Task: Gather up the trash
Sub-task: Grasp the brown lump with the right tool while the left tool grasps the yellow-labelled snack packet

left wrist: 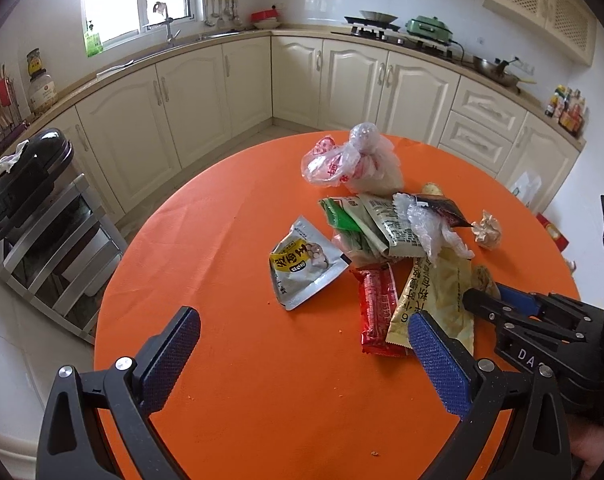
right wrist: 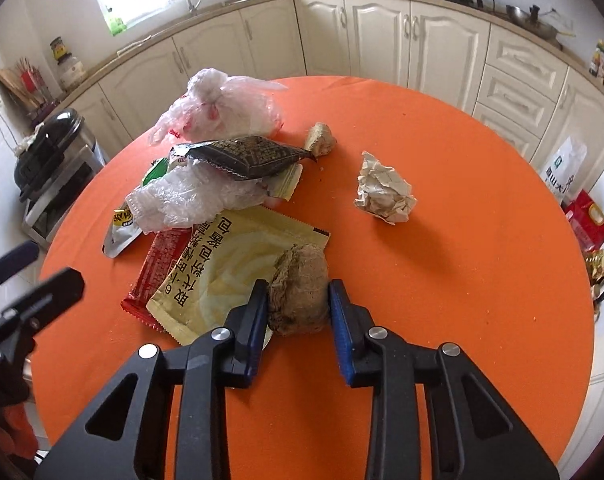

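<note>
Your right gripper [right wrist: 298, 300] has closed on the brown lump [right wrist: 300, 288], which sits between its pads on the yellow packet [right wrist: 230, 264]. The far-side contact looks thin, so squeeze gently and lift straight. Your left gripper [left wrist: 302, 344] hovers wide open, empty.

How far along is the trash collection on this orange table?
Nothing looks collected yet. In hand: the right gripper is shut on a brown lump. The left gripper is open and empty. Left: tied plastic bag, crumpled paper, red wrapper, other packets.
</note>
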Available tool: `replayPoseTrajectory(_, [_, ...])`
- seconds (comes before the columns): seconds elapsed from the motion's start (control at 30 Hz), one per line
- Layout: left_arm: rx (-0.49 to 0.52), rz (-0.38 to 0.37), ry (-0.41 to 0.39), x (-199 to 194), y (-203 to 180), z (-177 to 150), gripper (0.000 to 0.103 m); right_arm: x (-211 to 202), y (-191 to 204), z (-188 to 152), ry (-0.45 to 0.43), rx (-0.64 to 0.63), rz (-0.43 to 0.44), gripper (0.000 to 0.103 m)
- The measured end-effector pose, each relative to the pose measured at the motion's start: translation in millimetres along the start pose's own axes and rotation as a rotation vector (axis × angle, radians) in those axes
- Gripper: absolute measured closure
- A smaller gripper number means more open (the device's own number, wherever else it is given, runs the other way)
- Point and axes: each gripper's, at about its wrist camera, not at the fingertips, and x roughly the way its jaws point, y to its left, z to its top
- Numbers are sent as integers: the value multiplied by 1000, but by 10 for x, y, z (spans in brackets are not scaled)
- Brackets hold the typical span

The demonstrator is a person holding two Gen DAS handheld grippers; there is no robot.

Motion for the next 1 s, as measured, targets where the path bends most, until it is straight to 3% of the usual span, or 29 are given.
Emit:
replayPoseTrajectory(0.4, [71,70,44,754,226,206,1,-179,-87,102,-34,28,19,73])
replayPoseTrajectory(0.67, [151,31,60,1265,226,380,2,-76,-45,161,-17,36,7,73])
replayPoseTrajectory(0.73, [137,-27,62,1347,303,422,16,-76,-45,180,-15,36,1,73])
replayPoseTrajectory(0.8, [120,-61,57,1397,361,465,41,-74,-49,191,-15,37,-5,73])
replayPoseTrajectory(0.83, [127,-75,50,1408,379,478,49,-75,-50,195,-14,37,-7,73])
replayPoseTrajectory(1.0, [67,-134,37,1448,545,493,74,-128,-37,186,-23,37,-4,73])
